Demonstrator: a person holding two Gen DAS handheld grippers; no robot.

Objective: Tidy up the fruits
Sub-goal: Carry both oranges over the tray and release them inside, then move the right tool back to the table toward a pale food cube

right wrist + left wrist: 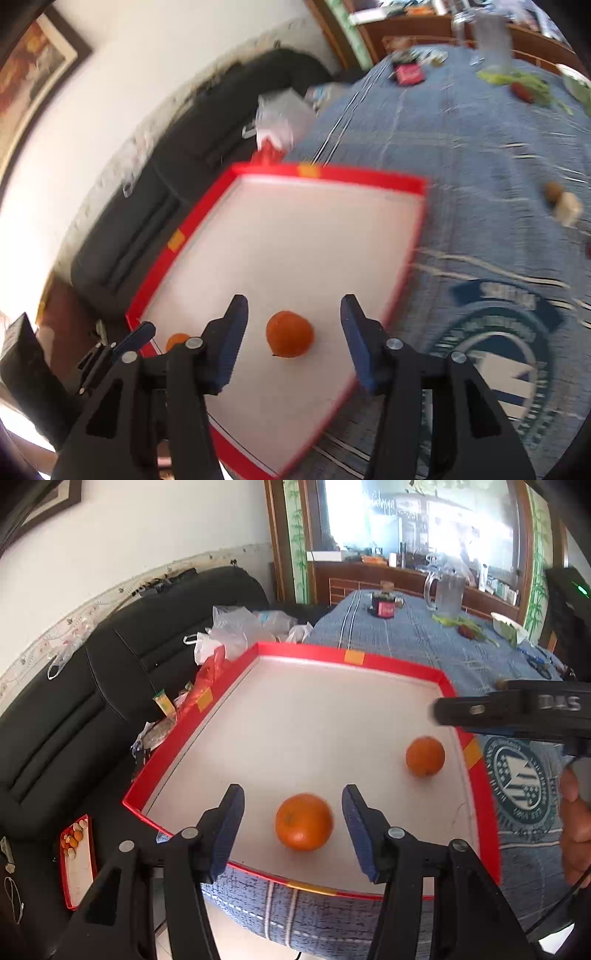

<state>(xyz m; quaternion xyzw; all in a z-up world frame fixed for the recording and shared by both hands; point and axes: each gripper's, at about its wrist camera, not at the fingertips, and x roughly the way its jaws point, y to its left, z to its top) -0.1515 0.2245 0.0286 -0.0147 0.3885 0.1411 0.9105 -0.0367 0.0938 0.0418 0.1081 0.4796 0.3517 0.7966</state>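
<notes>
On my left, the left gripper (293,832) hangs over the near end of the red-rimmed tray (303,650) with its jaws spread wide, and one orange (303,821) lies on the white floor of the tray framed between the blue pads (229,827), touching neither as far as I can judge. Further right sits the second orange (425,756), near the tray's right rim, and my right gripper (293,332) is lined up on it in the same fashion, jaws wide, nothing held (that view is smeared by motion, so I trust it less). Both fruits are already in the tray, so I read this as either a fresh release or an approach; I cannot tell which. If more fruit remains on the blue tablecloth (402,627), the next move is to lift both tools clear without nudging the oranges, which would roll easily.
</notes>
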